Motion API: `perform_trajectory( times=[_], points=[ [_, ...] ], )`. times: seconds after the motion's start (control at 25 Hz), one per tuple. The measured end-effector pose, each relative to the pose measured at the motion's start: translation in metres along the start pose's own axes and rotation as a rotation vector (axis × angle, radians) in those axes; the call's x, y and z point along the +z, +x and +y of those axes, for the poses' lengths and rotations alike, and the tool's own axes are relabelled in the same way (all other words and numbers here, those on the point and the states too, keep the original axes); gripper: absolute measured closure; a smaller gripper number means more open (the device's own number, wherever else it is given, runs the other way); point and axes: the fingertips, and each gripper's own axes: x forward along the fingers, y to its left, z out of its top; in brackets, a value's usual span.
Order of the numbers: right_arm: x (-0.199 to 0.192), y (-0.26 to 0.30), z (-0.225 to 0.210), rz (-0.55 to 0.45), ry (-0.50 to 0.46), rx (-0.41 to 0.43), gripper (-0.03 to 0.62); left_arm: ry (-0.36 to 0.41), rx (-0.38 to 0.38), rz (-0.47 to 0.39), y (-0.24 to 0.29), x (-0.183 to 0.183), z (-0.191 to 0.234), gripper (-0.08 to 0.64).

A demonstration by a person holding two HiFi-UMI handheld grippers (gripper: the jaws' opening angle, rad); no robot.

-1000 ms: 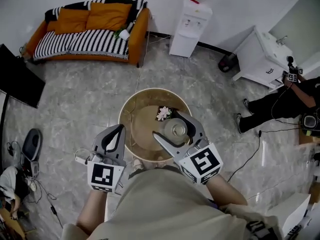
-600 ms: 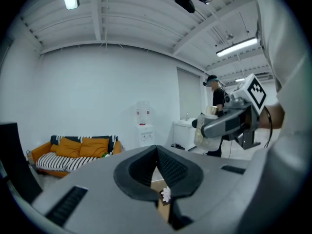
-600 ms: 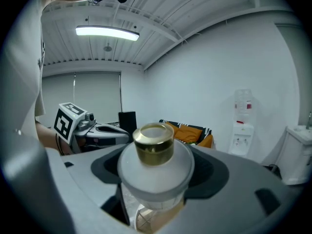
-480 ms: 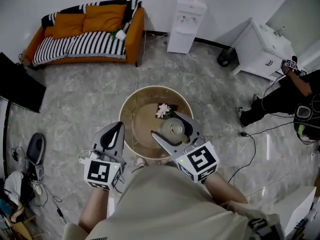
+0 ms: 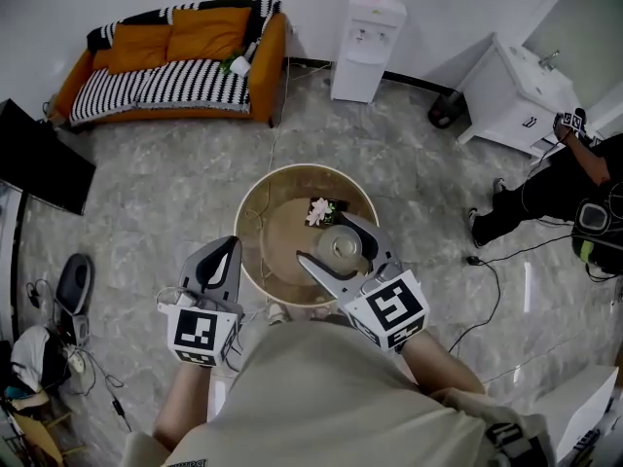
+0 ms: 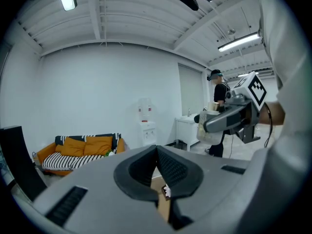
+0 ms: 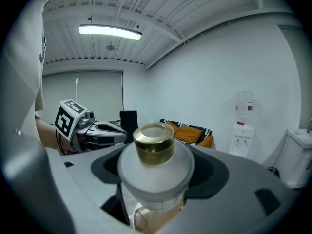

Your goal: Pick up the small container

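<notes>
Over the round wooden counter (image 5: 255,261): small frosted container with gold lid (image 7: 154,155) sat clamped in right claw (image 7: 155,179), apparently lifted clear of the top.
Left claw (image 6: 157,152): jaws together, empty, beside counter's edge.
Progress: grasp done; pickup looked essentially complete, nothing obvious left.

The right gripper (image 5: 327,241), clamping the small container (image 5: 344,249), seems to have drifted slightly over the table (image 5: 308,171).
</notes>
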Motion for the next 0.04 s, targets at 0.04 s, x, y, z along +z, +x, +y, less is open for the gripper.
perform_trajectory(
  times=[0.04],
  points=[
    [0.0005,-0.0005,-0.0012,-0.003,-0.001,-0.001,0.268,0.002,0.0,-0.001,0.0003,0.0004,-0.0007,0.554]
  ],
)
